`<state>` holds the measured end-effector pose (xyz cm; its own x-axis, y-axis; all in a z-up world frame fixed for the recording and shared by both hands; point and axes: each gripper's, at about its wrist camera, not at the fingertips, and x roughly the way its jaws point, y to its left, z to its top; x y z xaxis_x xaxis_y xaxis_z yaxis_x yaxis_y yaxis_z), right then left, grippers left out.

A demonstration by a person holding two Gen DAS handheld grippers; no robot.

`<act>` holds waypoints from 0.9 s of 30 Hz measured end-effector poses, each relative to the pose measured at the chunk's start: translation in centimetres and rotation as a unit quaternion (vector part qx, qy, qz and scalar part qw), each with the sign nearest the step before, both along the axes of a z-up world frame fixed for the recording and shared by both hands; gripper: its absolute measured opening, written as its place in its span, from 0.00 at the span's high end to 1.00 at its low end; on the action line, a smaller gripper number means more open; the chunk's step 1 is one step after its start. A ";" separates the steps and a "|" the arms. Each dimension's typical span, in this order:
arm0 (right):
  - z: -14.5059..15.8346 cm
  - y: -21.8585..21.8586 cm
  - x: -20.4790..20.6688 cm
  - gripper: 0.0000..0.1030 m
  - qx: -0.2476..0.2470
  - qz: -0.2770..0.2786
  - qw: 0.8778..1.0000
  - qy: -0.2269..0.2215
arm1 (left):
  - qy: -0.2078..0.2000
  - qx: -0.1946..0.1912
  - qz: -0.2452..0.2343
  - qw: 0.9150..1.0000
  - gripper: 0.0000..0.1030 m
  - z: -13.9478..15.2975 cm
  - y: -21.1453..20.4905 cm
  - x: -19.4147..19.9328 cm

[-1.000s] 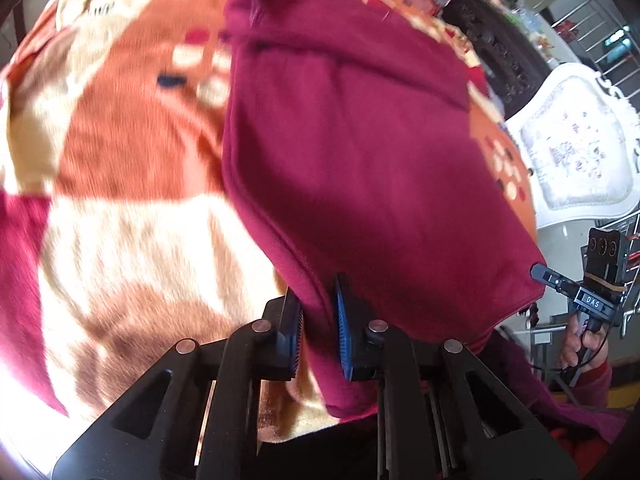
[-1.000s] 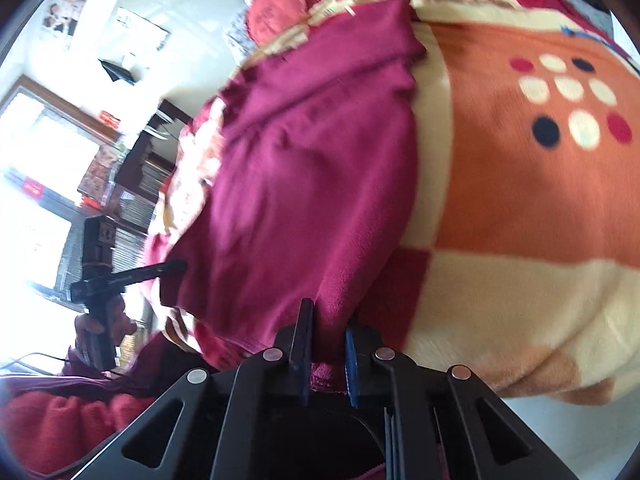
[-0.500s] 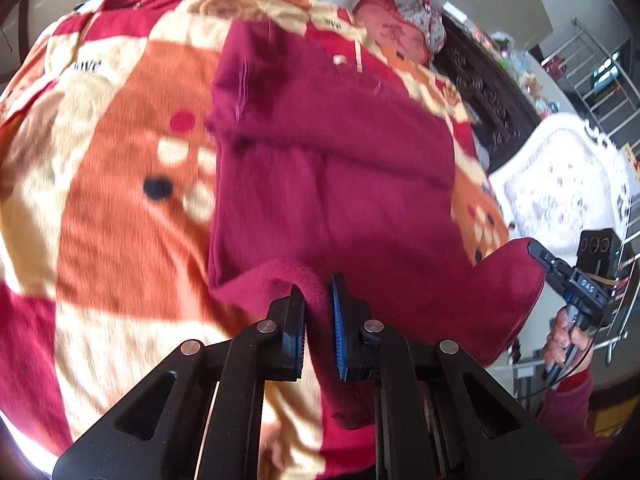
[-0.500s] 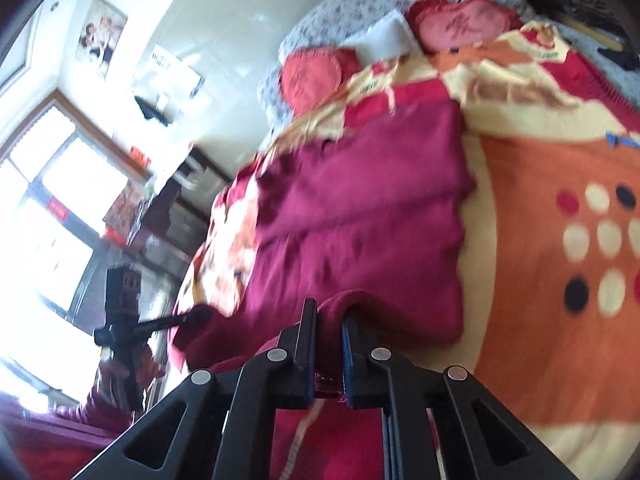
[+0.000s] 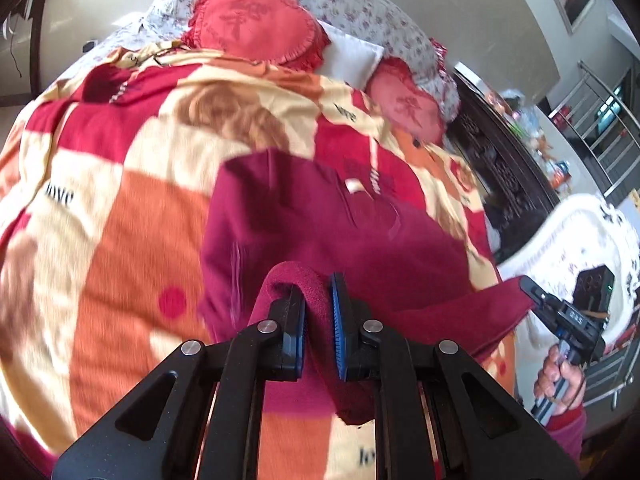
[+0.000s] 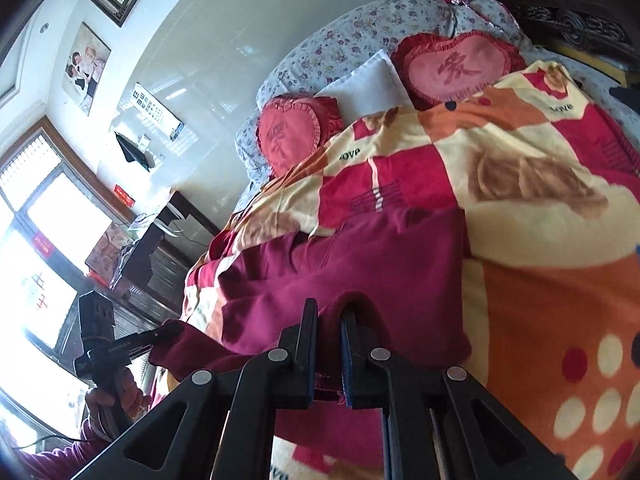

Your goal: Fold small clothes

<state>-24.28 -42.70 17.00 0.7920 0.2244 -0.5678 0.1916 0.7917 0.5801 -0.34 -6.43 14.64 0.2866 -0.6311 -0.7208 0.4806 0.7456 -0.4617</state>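
Observation:
A dark maroon garment (image 5: 320,224) lies spread on a patterned blanket on a bed; it also shows in the right wrist view (image 6: 360,260). My left gripper (image 5: 318,296) is shut on the garment's near hem at one corner, lifted above the bed. My right gripper (image 6: 329,320) is shut on the other near corner of the hem, also lifted. The hem stretches between them. Each gripper shows in the other's view: the right one (image 5: 536,290) and the left one (image 6: 160,334).
The orange, red and cream blanket (image 5: 120,216) covers the bed. Heart-shaped red cushions (image 5: 256,24) and a white pillow (image 5: 352,56) lie at the head. A dark wooden cabinet (image 5: 508,176) and a white chair (image 5: 580,232) stand beside the bed. A window (image 6: 48,240) is on the wall.
Both grippers have lifted the near hem up and carried it forward over the garment toward the head of the bed. The views now tilt up to show the pillows.

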 end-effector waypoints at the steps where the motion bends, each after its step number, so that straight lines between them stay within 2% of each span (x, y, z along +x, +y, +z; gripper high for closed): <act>1: 0.1 -0.5 0.9 0.91 -0.005 -0.002 1.000 0.000 | 0.000 0.001 0.005 1.000 0.90 -0.1 -0.4 1.0; 11: -1.8 -4.8 8.6 0.91 -0.013 -0.028 0.999 0.030 | 0.005 0.019 0.020 1.000 0.90 -1.5 -3.7 7.6; 17: -5.0 -7.1 12.2 0.91 0.007 -0.056 0.996 0.064 | 0.032 0.010 0.020 0.999 0.89 -3.0 -4.9 10.0; 20: -6.1 -7.5 13.3 0.90 0.002 -0.051 0.994 0.095 | 0.051 0.018 0.015 0.998 0.87 -3.4 -5.2 11.0; 23: -5.1 -7.6 12.5 0.87 -0.001 -0.049 0.996 0.072 | 0.065 0.019 0.006 0.998 0.80 -3.3 -5.0 11.3; 24: -4.7 -7.8 12.0 0.75 0.004 -0.053 0.997 0.060 | 0.067 0.017 0.006 0.998 0.78 -3.1 -4.8 11.4; 25: -4.2 -8.1 11.4 0.53 0.003 -0.066 0.997 0.051 | 0.067 0.014 0.007 0.998 0.76 -2.8 -4.6 11.3; 26: -3.6 -8.6 10.7 0.47 -0.001 -0.087 0.995 0.044 | 0.065 0.011 0.012 0.998 0.71 -2.4 -4.3 11.4; 27: -3.2 -8.8 10.2 0.46 0.000 -0.099 0.994 0.038 | 0.054 0.010 0.023 0.998 0.49 -1.8 -3.9 11.3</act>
<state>-14.09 -51.55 13.81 0.7753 0.0680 -0.6279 0.3873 0.7341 0.5578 10.97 -10.33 12.83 0.2354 -0.6037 -0.7616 0.3931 0.7758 -0.4935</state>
